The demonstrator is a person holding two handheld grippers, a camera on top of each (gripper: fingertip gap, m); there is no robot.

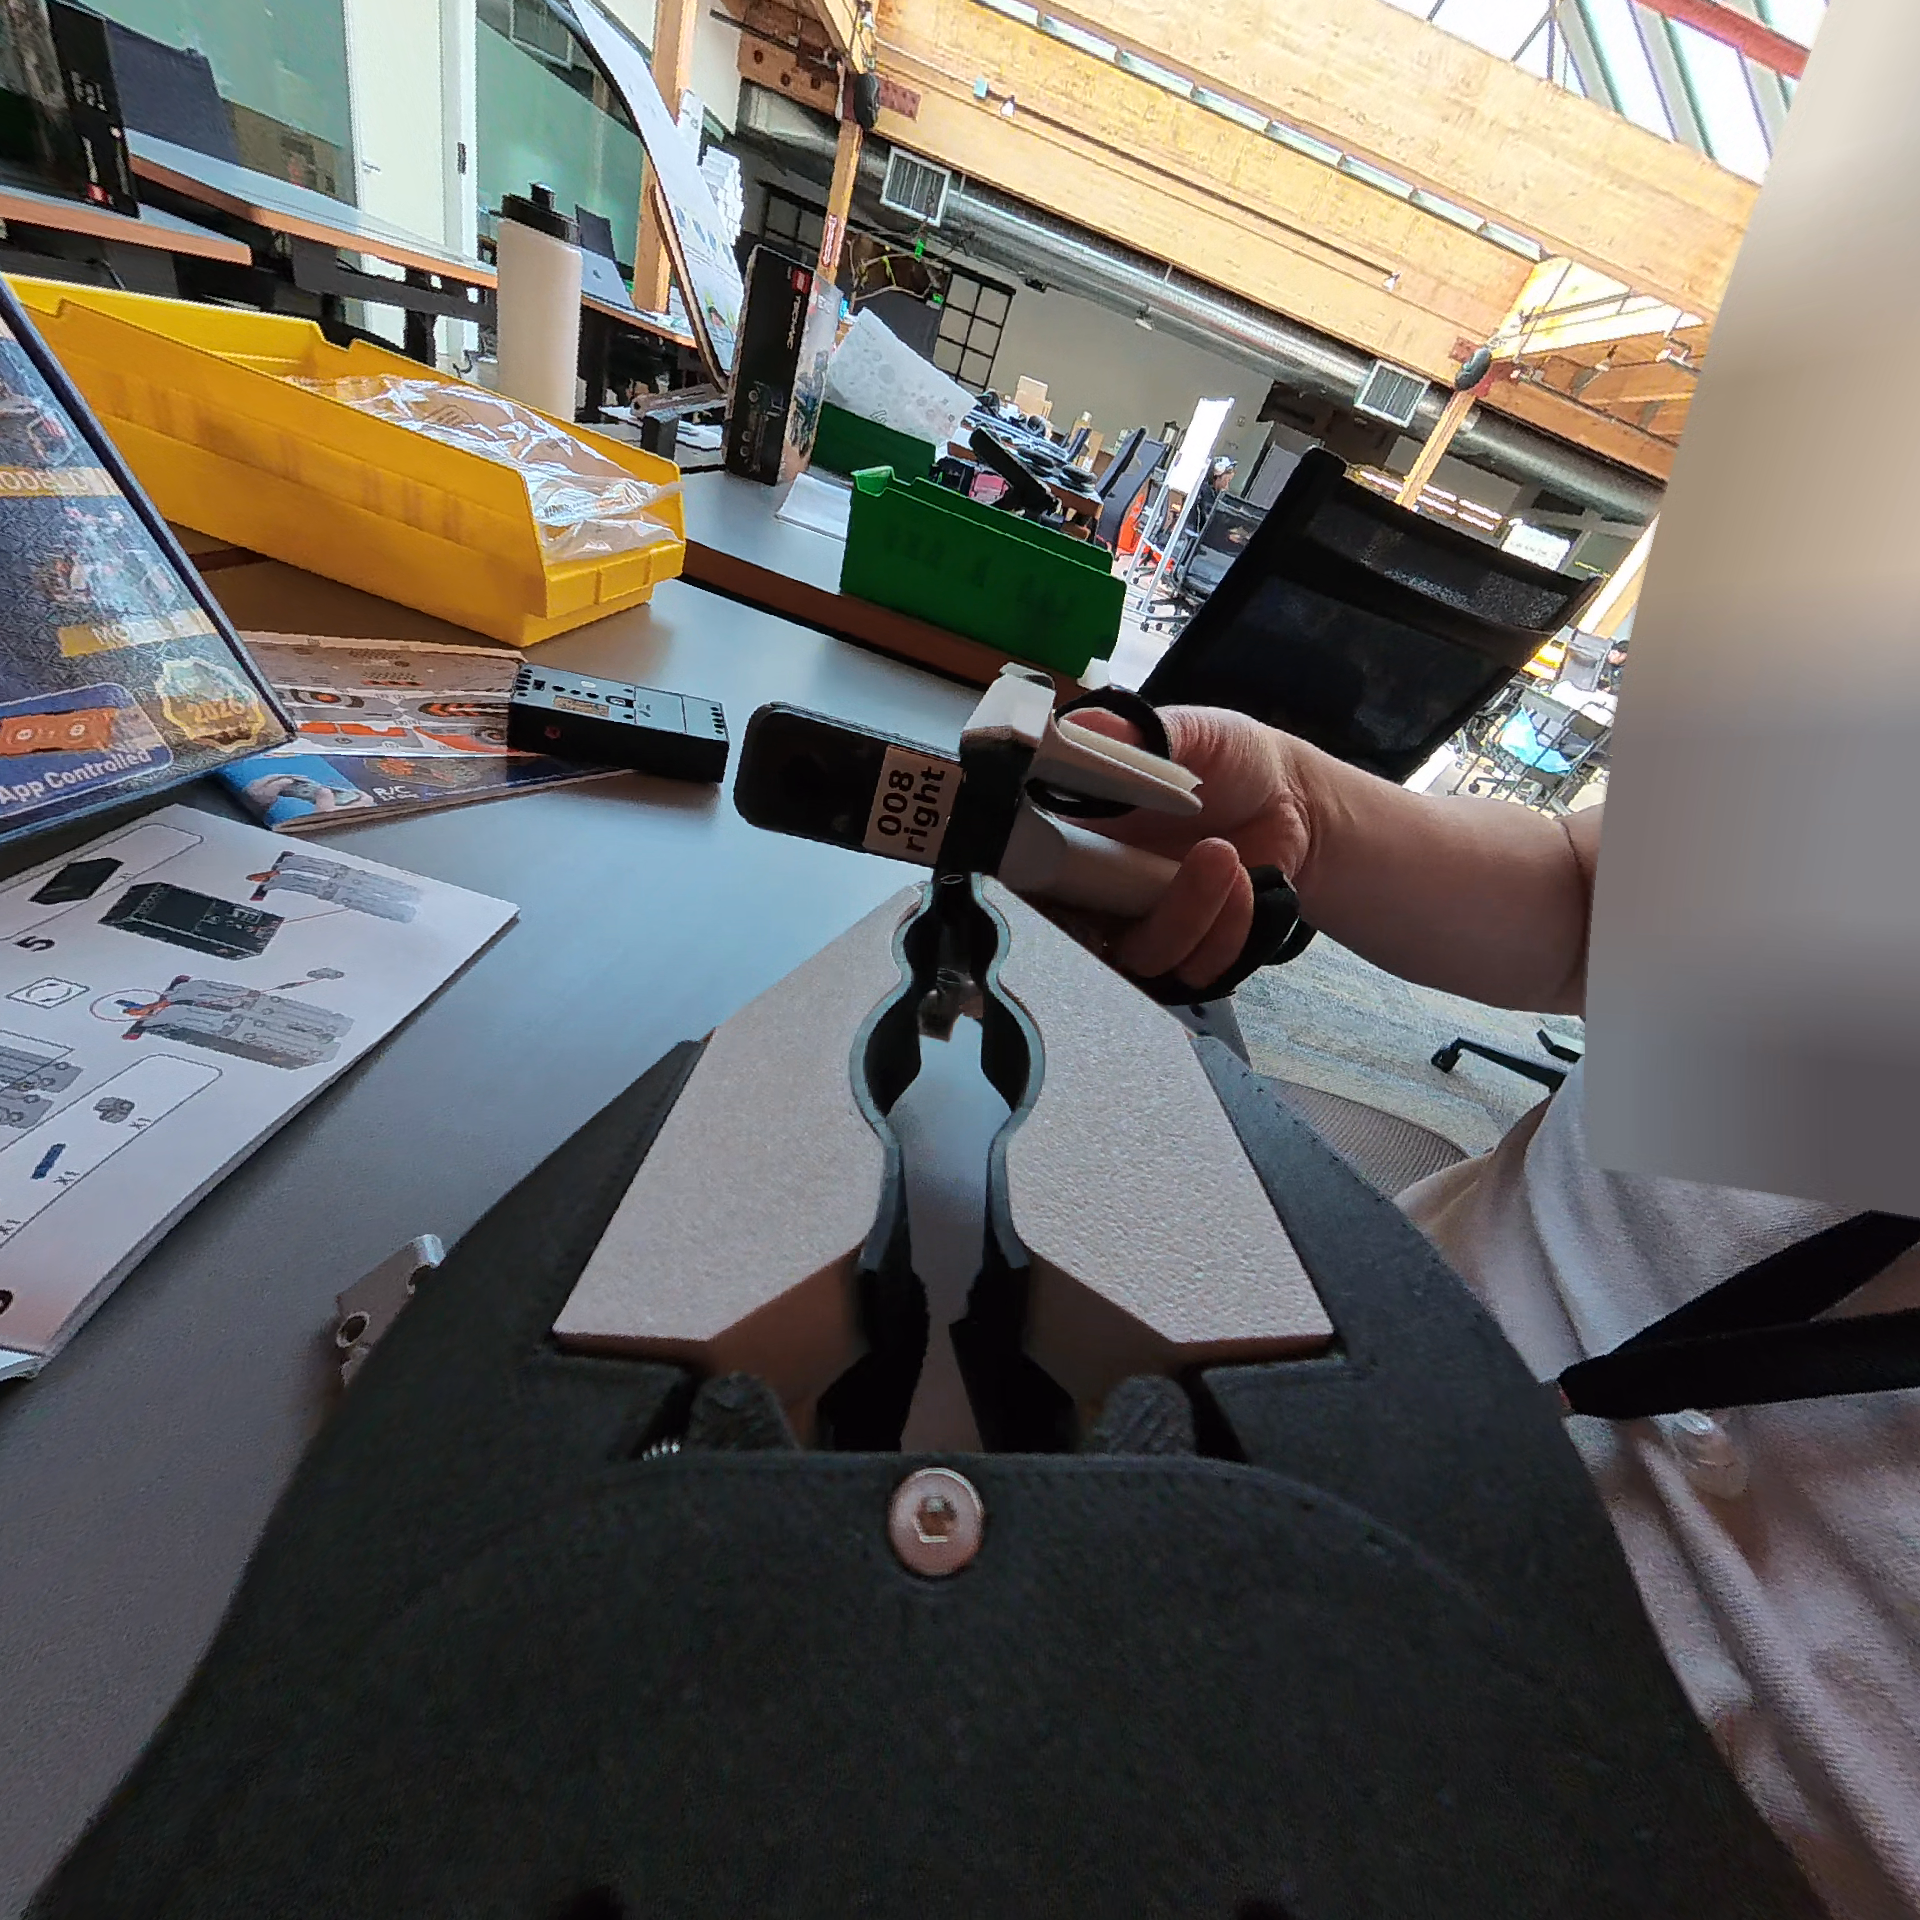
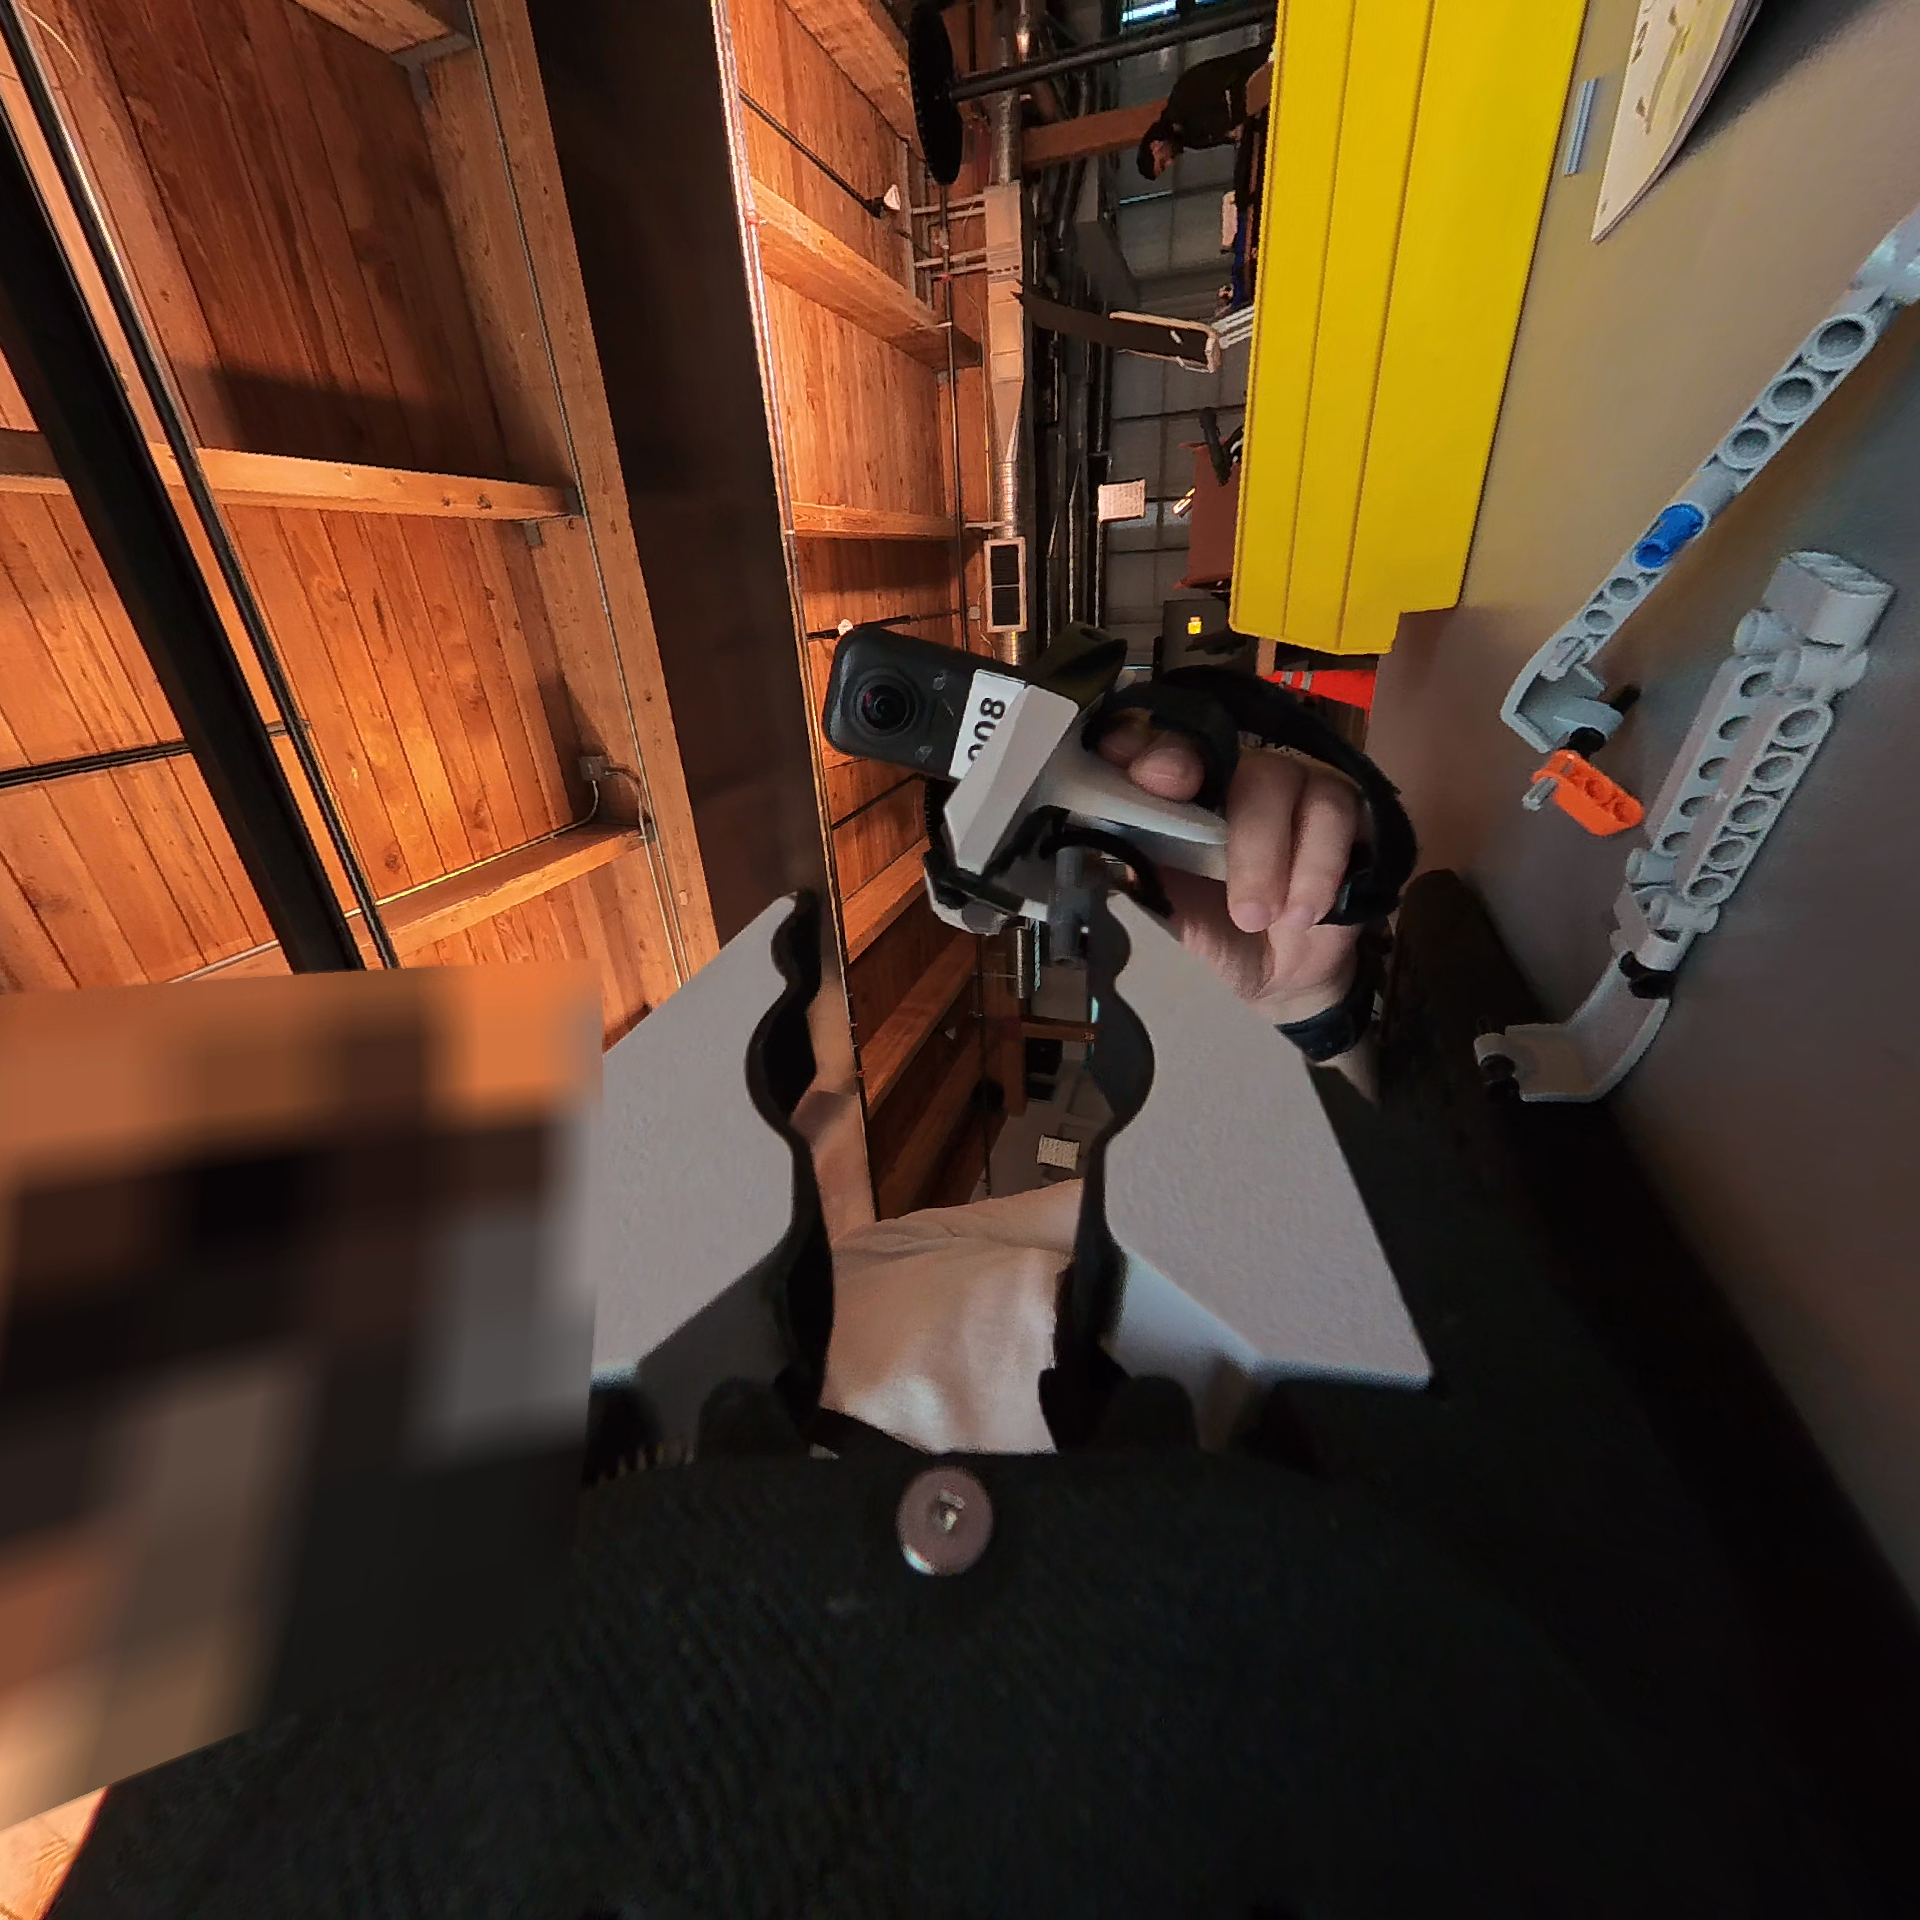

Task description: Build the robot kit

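The grey table [image 1: 644,914] spreads under and to the left of the left gripper's fingers. On it, far left of the fingers, stands one large printed box [image 1: 104,623]. Beyond it lies one yellow bin [image 1: 364,468] holding one crumpled clear plastic bag [image 1: 520,457]. One green bin [image 1: 977,571] sits ahead of the fingertips; its contents are hidden. One black mesh chair back [image 1: 1351,623] stands ahead and to the right of the fingertips.

Two printed papers lie left of the fingers: an open instruction sheet [image 1: 208,987] and, farther off, a booklet [image 1: 395,717]. One black rectangular block [image 1: 618,722] rests on the booklet's edge. One white bottle [image 1: 537,312] and one dark upright box [image 1: 779,364] stand far ahead.

In the right wrist view, one grey beam assembly [image 2: 1745,748] lies on the table to the right of that gripper's fingers. It carries one blue pin [image 2: 1668,535] and one orange connector [image 2: 1590,795].

The left gripper [image 1: 948,904] has its fingers drawn narrow, pinching one small grey piece [image 1: 940,1003] just behind the tips. The right gripper [image 2: 951,925] has its fingers spread wide, and the piece sits at the tip of one of them. Each gripper is gripped by one hand: the right hand [image 1: 1216,831] just beyond the left fingertips, and the left hand [image 2: 1278,862] just beyond the right ones.
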